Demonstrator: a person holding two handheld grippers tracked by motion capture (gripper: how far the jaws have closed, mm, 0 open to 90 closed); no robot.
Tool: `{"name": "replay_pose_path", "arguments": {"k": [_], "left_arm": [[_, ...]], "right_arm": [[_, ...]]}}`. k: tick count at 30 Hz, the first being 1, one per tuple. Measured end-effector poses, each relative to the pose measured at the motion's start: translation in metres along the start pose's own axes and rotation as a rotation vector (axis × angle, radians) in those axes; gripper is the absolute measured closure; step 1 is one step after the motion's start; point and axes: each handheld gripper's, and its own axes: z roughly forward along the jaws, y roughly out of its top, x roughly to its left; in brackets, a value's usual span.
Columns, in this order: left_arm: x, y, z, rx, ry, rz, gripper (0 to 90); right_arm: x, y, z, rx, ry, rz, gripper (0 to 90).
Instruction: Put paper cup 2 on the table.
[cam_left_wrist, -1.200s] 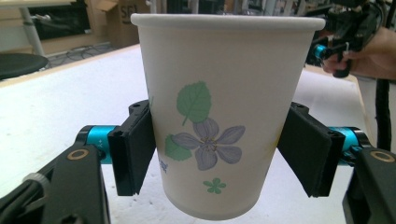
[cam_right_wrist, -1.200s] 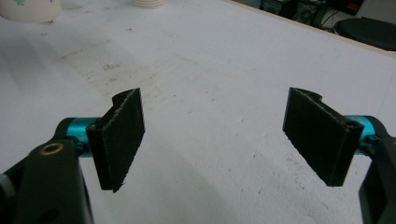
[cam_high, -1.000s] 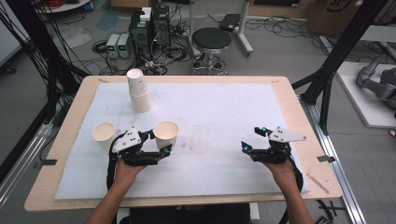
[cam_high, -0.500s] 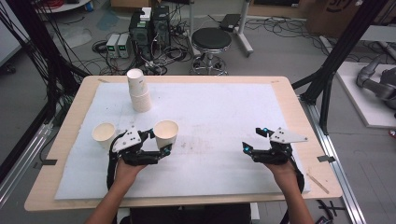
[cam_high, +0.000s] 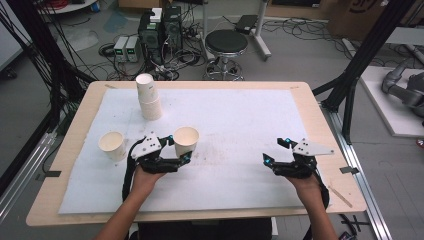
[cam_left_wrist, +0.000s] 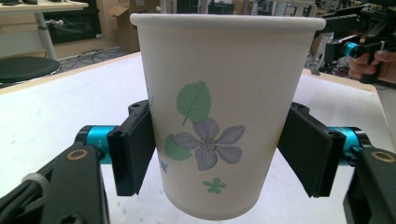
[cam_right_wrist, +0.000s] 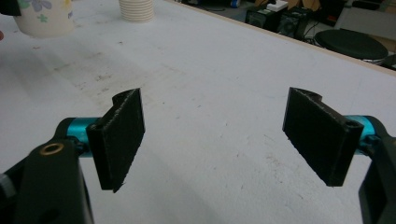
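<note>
The left gripper (cam_high: 179, 149) holds a paper cup (cam_high: 186, 140) upright, its pads pressed against the cup's two sides. In the left gripper view the cup (cam_left_wrist: 219, 112) has a flower and green leaves printed on it, and its bottom appears just clear of the white mat (cam_high: 240, 125). The cup is at the mat's left half, toward the near side. A second cup (cam_high: 112, 145) stands open on the mat to the left, well apart. A stack of cups (cam_high: 148, 96) stands farther back. The right gripper (cam_high: 275, 151) hovers low over the mat's right side, jaws wide and empty.
</note>
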Motion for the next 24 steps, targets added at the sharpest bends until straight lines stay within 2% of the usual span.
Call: {"name": "replay_pose_path", "arguments": {"k": [5, 7, 8, 10, 13, 14, 15, 18, 20, 21, 22, 24], "left_arm": [[-0.003, 0.009, 0.026, 0.004, -0.013, 0.005, 30.3], [-0.004, 0.013, 0.037, 0.015, -0.019, 0.018, 30.3], [-0.004, 0.013, 0.037, 0.015, -0.019, 0.018, 30.3], [-0.005, 0.018, 0.052, 0.025, -0.029, 0.023, 30.3], [-0.005, 0.022, 0.066, 0.018, -0.028, 0.014, 30.3], [-0.005, 0.022, 0.066, 0.018, -0.028, 0.014, 30.3], [-0.006, 0.022, 0.077, 0.031, -0.028, 0.013, 30.3], [-0.008, 0.022, 0.092, 0.046, -0.034, 0.008, 30.2], [-0.009, 0.021, 0.097, 0.054, -0.039, 0.008, 30.2], [-0.010, 0.018, 0.106, 0.074, -0.046, 0.003, 30.2], [-0.010, 0.018, 0.106, 0.074, -0.046, 0.003, 30.2], [-0.010, 0.013, 0.117, 0.108, -0.044, -0.007, 30.2]], "right_arm": [[-0.002, 0.000, -0.002, -0.004, -0.011, 0.005, 21.4], [-0.003, 0.001, -0.002, -0.007, -0.014, 0.007, 21.4], [-0.003, 0.001, -0.002, -0.006, -0.014, 0.008, 21.4], [-0.003, 0.001, -0.001, -0.006, -0.017, 0.012, 21.4], [-0.004, 0.000, -0.001, -0.005, -0.021, 0.012, 21.4], [-0.004, 0.000, -0.001, 0.000, -0.021, 0.017, 21.5], [-0.004, -0.001, -0.001, 0.001, -0.023, 0.019, 21.4], [-0.005, -0.002, -0.001, 0.000, -0.021, 0.017, 21.4], [-0.005, -0.002, -0.002, 0.002, -0.020, 0.024, 21.4], [-0.005, -0.002, -0.001, 0.000, -0.019, 0.017, 21.4], [-0.005, -0.002, -0.001, 0.000, -0.021, 0.015, 21.5], [-0.004, -0.002, -0.001, 0.004, -0.016, 0.022, 21.5]]}}
